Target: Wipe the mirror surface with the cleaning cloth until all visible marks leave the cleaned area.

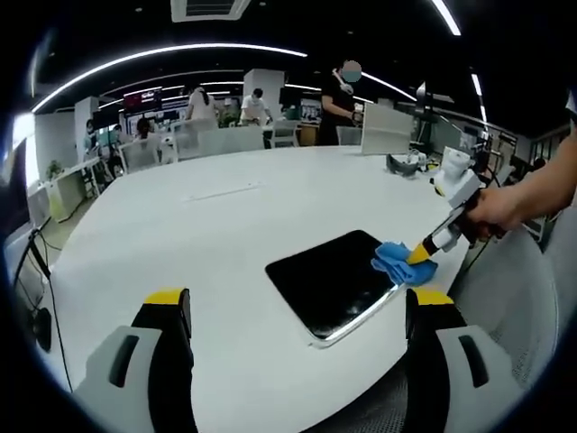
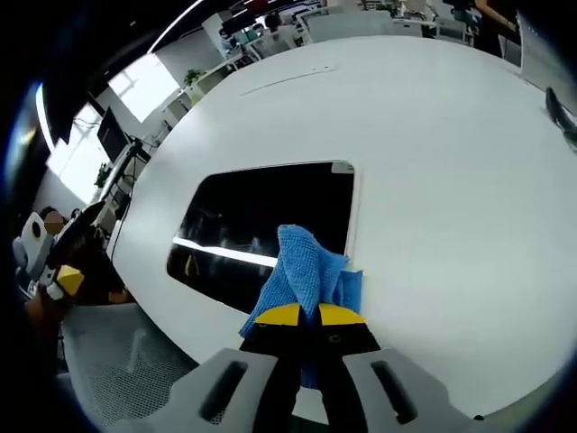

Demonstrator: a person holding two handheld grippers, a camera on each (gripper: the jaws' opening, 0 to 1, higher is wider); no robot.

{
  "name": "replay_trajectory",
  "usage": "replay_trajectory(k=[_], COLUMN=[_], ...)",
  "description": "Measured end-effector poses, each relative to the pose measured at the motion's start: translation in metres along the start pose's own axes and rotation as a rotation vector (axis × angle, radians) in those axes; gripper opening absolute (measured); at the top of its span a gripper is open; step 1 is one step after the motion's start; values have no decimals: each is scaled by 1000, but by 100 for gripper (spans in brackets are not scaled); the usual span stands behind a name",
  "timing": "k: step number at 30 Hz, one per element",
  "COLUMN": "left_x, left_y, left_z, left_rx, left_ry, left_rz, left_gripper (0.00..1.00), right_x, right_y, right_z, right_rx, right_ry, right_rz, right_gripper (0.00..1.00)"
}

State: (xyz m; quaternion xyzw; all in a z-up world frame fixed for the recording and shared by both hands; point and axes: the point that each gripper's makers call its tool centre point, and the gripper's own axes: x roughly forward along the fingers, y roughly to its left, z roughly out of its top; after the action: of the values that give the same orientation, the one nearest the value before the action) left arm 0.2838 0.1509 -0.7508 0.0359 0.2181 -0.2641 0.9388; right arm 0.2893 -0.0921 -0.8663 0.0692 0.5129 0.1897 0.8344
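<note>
While the right claw (image 2: 306, 316) is pinching the cloth (image 2: 305, 262) at the mirror (image 2: 243, 225) edge, the left claw (image 1: 297, 311) is hanging spread, so firm overlapping strokes seem best

Left claw (image 1: 293, 311): yellow-tipped jaws spread wide, nothing between them, hovering above the round white table (image 1: 180, 225). Ahead, toward its right jaw, lies a dark rectangular mirror (image 1: 334, 284). Right claw (image 1: 422, 257), held by a hand (image 1: 494, 212), presses a crumpled blue cleaning cloth (image 1: 397, 262) on the mirror's far right corner.
</note>
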Motion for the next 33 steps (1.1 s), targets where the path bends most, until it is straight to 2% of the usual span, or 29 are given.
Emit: replay_trajectory(k=[10, 15, 33], left_x=[1, 2, 3], left_y=[5, 7, 12], left_z=[0, -1, -3], left_rx=[-13, -2, -43], left_ry=[-2, -2, -8], left_rz=[16, 26, 36], left_gripper=[99, 99, 99], right_x=[5, 10, 27], right_y=[-2, -5, -18], right_z=[10, 20, 58], right_rx=[-20, -20, -31], right_ry=[-18, -22, -38], right_rz=[-21, -28, -41], right_gripper=[0, 0, 0])
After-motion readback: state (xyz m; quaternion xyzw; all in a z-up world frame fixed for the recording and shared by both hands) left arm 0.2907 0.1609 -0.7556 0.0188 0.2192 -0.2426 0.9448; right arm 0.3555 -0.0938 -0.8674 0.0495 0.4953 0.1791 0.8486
